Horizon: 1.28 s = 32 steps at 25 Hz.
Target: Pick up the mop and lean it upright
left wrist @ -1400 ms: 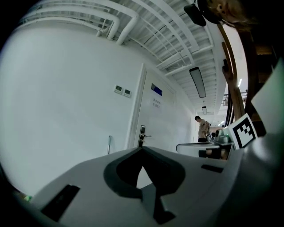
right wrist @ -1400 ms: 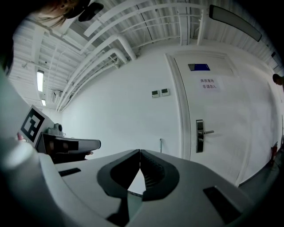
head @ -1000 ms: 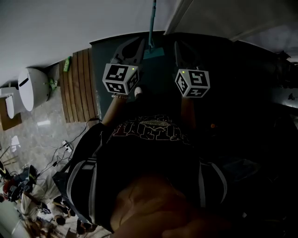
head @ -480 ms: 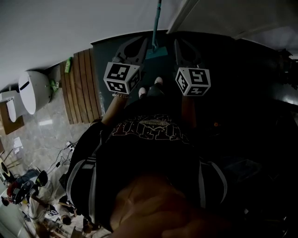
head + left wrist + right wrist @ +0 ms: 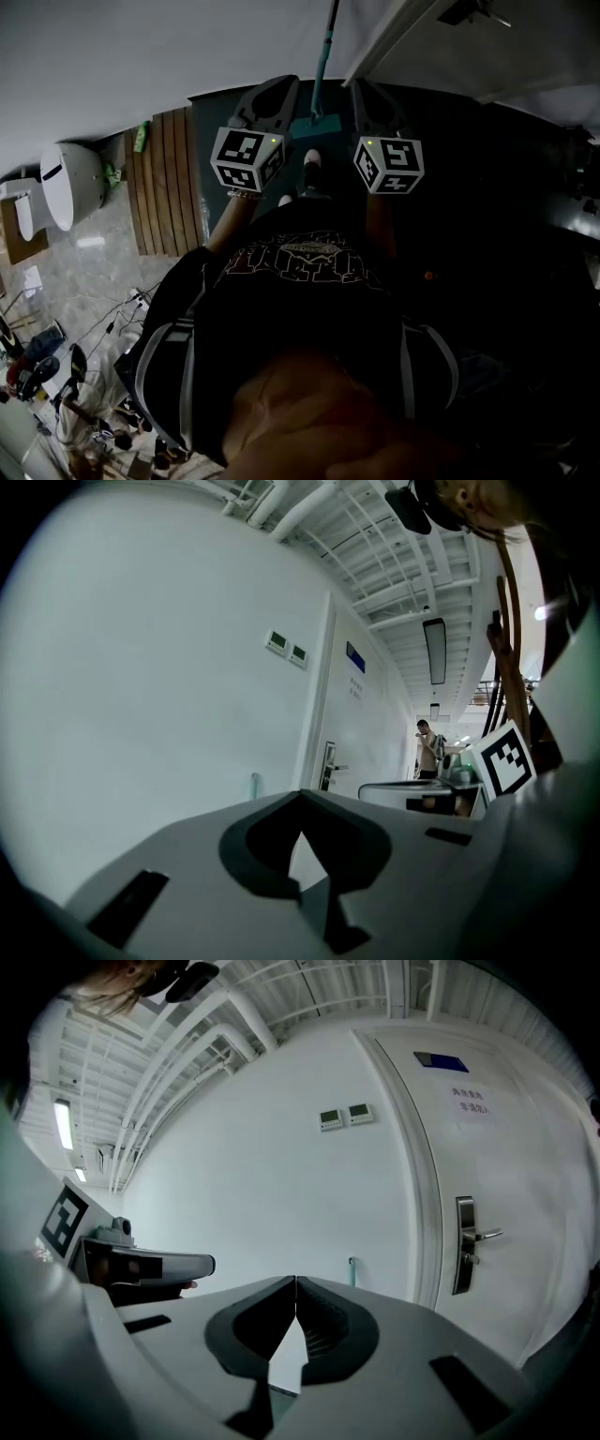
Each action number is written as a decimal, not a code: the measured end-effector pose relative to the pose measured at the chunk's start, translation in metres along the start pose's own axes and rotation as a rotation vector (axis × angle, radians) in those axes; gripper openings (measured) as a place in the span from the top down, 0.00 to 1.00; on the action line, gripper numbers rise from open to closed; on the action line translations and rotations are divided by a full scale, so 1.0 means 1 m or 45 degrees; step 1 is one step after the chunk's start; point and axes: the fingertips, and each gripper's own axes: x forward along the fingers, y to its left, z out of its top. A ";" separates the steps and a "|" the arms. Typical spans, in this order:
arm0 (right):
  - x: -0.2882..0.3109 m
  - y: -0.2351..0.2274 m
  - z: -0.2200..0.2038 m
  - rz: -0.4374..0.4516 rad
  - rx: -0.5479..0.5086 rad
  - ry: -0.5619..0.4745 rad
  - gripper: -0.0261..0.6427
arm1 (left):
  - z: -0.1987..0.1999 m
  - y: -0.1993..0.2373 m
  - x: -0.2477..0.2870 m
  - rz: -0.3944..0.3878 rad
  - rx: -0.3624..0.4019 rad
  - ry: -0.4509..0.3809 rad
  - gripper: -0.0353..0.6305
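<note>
**While the mop stands at the wall, both jaws are shut and empty**

Though the task is to lift it, the mop [image 5: 321,66] already looks upright. Its teal pole [image 5: 352,1269] runs up the white wall [image 5: 141,66], just left of the door [image 5: 487,1166], and the flat mop head [image 5: 316,127] sits on the dark floor [image 5: 469,187] at the wall's foot. The left gripper [image 5: 300,803] and right gripper [image 5: 296,1283] are held out toward it side by side. Each has its jaws pressed together with nothing between them, and neither touches the mop.

As a thing to handle, the mop is probably light and stiff, with most of its weight low in the head. The pole looks smooth and thin, so it could slip or twist in a loose hold. The best grip is likely square across the pole around its middle, with the jaws opened first. If it is set leaning, the head needs to sit flat and a little out from the wall, or the pole may slide sideways.
</note>
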 end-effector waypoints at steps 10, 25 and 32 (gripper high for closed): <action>0.087 -0.070 0.020 0.104 -0.012 -0.001 0.93 | 0.023 0.032 0.096 0.089 0.017 -0.005 0.88; 0.155 -0.115 0.014 0.202 0.000 0.037 0.93 | 0.028 0.064 0.153 0.227 0.004 -0.002 0.88; 0.175 -0.124 0.012 0.125 0.001 0.055 0.93 | 0.034 0.082 0.173 0.161 0.010 0.008 0.88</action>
